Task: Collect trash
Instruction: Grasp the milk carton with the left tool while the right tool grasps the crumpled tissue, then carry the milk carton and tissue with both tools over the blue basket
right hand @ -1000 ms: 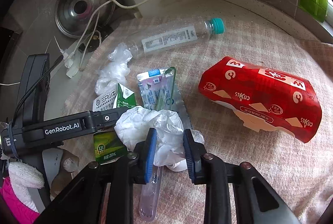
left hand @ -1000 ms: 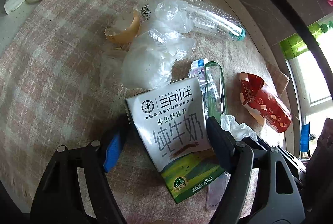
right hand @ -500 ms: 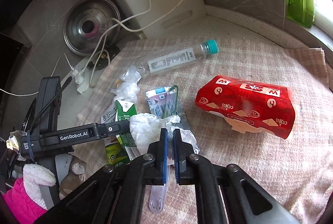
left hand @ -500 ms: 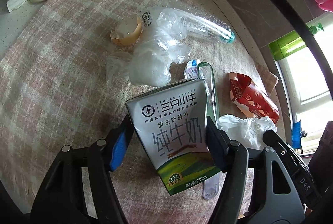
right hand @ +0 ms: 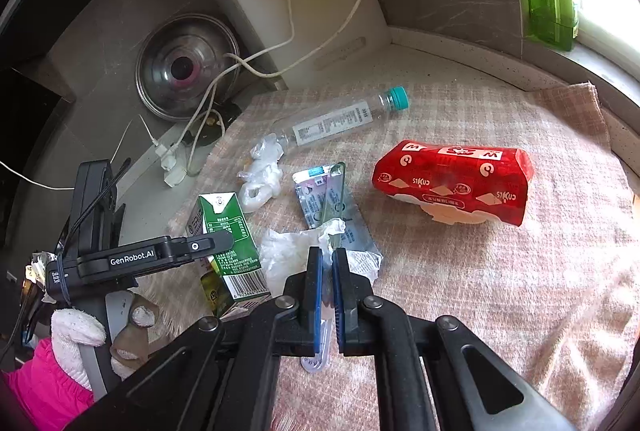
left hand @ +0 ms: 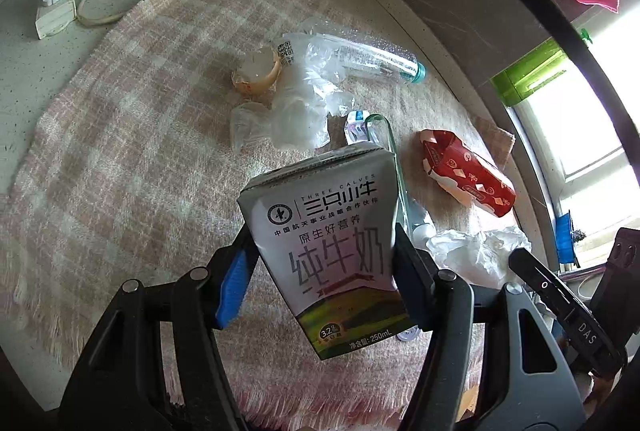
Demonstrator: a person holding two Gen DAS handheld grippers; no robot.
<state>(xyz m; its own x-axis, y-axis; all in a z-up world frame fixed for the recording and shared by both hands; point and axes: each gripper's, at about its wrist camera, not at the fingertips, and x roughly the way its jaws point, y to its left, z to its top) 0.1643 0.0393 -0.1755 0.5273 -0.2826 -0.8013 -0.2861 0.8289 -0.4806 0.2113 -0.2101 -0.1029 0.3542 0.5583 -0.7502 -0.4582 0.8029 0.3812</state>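
The left gripper point(left hand: 322, 263) clamps the milk carton point(left hand: 332, 251), its jaws closing on it, above the checked cloth point(left hand: 120, 171). The right gripper point(right hand: 327, 271) is closed on the crumpled tissue point(right hand: 288, 255) (pinched at one edge). The plastic bottle point(right hand: 340, 119) and red wrapper point(right hand: 452, 179) lie on the cloth.

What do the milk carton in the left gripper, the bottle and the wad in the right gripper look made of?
Milk carton: coated paperboard, semi-gloss, by its printed faces and folded, creased top seam. Bottle: clear thin plastic, see-through wall with a paper-like label and teal cap. Wad: probably tissue paper, matte white and softly crumpled, though thin plastic cannot be ruled out.
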